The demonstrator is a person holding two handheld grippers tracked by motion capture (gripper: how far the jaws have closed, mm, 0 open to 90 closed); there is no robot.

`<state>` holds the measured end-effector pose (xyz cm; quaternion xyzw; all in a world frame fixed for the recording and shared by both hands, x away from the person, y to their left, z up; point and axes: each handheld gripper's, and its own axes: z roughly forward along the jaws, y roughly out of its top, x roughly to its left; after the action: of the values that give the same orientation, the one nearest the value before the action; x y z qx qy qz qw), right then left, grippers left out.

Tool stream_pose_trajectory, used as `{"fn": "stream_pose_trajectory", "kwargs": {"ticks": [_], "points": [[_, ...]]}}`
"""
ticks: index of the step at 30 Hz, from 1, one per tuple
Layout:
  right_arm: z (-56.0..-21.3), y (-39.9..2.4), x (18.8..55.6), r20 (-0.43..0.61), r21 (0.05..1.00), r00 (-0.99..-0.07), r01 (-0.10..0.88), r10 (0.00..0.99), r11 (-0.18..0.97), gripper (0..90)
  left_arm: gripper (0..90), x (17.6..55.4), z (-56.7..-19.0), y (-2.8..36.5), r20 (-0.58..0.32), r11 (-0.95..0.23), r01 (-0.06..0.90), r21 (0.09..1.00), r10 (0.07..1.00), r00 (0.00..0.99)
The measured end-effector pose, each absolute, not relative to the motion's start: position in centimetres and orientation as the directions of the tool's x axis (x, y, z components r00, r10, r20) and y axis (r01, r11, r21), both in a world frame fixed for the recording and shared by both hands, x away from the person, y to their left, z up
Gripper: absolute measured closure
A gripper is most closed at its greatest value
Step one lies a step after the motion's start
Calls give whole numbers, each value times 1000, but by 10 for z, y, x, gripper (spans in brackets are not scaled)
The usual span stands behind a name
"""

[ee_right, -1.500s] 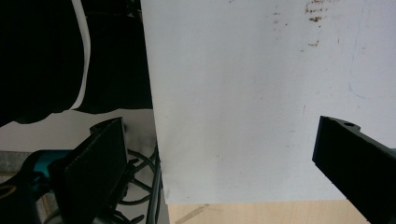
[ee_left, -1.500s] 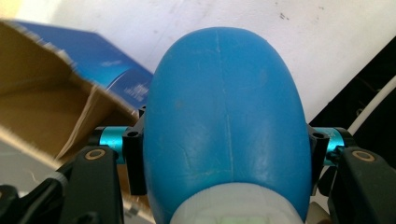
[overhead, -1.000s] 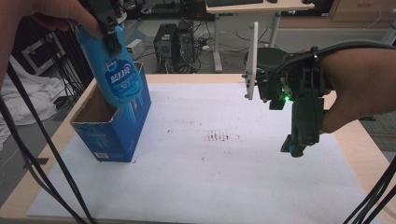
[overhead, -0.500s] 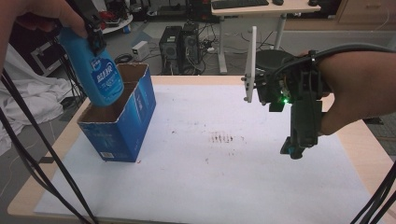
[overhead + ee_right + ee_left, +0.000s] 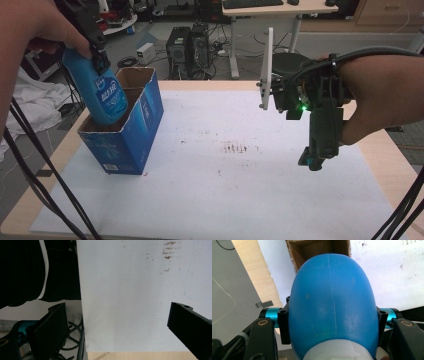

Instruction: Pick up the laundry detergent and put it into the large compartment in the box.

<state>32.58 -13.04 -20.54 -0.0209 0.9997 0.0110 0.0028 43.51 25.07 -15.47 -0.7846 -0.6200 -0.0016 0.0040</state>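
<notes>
While the left gripper [image 5: 97, 52] stays clamped on the blue plastic bottle [image 5: 97, 92] near its white cap, the bottle's base already dips into the open blue cardboard box [image 5: 127, 135], long axis tilted. Right gripper [image 5: 314, 161] hovers well apart over the white table sheet [image 5: 240, 190], jaws wide open, empty.

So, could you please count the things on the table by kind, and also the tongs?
Blue bottle: 1
Blue cardboard box: 1
White sheet covering the table: 1
Tongs: 2, left shut on the bottle, right open and holding nothing
Total: 5
</notes>
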Motion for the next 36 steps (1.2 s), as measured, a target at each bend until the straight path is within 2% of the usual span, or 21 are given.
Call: {"fn": "stream_pose_trajectory", "kwargs": {"ticks": [9,15,24,32,36], "points": [[-206,-129,328,-4,14,-999,-32,-32,999,23,380,447,-195,251,-30,-272,961,-48,962,271],[-207,-131,329,0,12,-1000,-26,-26,1000,23,380,450,-211,249,-18,-304,951,-51,953,304],[-212,-133,333,11,6,-1000,-13,-13,1000,23,380,457,-252,247,-17,-448,890,-82,894,448],[-213,-131,335,15,1,-1000,-10,-10,1000,23,380,456,-268,247,14,-606,790,-94,792,610],[-214,-129,336,19,-4,-1000,-9,-8,1000,23,380,455,-272,245,13,-636,767,-83,769,639]]}}
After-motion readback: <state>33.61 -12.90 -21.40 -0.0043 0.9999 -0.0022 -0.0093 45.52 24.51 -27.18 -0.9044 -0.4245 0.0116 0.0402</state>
